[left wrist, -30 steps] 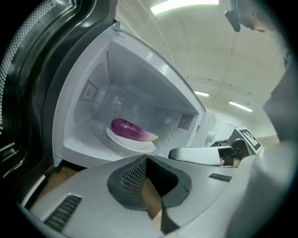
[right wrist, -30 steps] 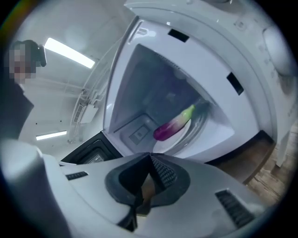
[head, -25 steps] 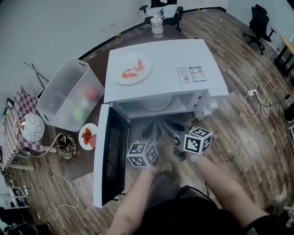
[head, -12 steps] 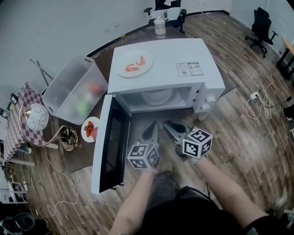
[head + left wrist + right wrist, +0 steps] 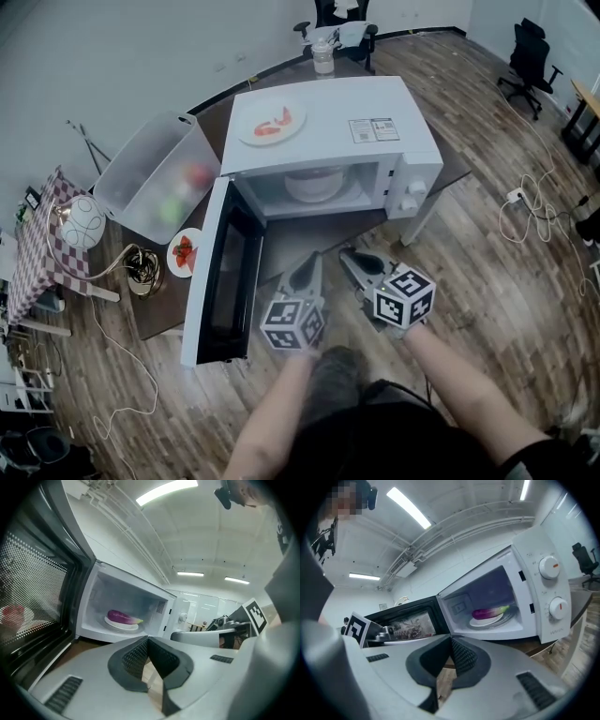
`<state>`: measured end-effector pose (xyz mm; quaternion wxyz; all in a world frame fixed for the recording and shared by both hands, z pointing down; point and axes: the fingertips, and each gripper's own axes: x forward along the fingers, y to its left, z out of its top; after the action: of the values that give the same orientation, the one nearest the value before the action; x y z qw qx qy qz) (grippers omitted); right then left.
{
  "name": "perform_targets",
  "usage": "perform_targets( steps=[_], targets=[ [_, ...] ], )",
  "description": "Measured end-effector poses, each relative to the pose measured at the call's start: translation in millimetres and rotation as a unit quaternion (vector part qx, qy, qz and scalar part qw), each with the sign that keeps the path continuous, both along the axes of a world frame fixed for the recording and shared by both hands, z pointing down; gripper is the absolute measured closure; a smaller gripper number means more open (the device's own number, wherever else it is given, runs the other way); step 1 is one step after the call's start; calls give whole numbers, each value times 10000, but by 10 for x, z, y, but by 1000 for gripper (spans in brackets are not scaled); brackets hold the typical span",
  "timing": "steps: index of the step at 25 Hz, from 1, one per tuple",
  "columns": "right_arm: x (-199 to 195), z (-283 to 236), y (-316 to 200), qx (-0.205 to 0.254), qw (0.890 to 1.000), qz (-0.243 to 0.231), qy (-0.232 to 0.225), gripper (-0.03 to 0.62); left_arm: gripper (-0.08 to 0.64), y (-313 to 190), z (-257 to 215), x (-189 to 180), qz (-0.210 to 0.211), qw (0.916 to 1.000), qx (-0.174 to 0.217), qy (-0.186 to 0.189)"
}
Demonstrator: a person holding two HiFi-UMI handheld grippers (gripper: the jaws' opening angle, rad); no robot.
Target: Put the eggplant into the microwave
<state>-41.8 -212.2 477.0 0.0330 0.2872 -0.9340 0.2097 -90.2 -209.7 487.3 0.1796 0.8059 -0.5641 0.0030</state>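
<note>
The purple eggplant (image 5: 121,617) (image 5: 487,612) lies on a white plate (image 5: 123,624) inside the white microwave (image 5: 328,127). The microwave's door (image 5: 220,272) stands swung wide to the left. In the head view only the plate (image 5: 314,183) shows in the cavity. My left gripper (image 5: 309,267) (image 5: 150,667) and right gripper (image 5: 354,258) (image 5: 451,663) hang side by side in front of the opening, well short of it. Both are shut with nothing in them.
A plate with red food (image 5: 272,122) rests on the microwave's top. To the left are a clear plastic bin (image 5: 155,178) and a small plate of red fruit (image 5: 184,251) on the brown table (image 5: 309,239). Cables (image 5: 525,202) lie on the wooden floor at right.
Both grippers have drawn back a little from the microwave's opening, and the view has pulled away with them. They stay shut and empty.
</note>
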Motion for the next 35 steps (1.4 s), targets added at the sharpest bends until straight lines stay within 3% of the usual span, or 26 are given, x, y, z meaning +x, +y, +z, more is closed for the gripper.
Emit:
perform_targets(
  steps=[11, 35],
  targets=[
    [99, -178, 513, 293, 9993, -123, 179, 592, 561, 517, -137, 158, 139, 9996, 131, -191],
    [531, -550, 1699, 777, 9969, -105, 73, 592, 561, 1703, -455, 410, 51, 9977, 415, -538]
  ],
)
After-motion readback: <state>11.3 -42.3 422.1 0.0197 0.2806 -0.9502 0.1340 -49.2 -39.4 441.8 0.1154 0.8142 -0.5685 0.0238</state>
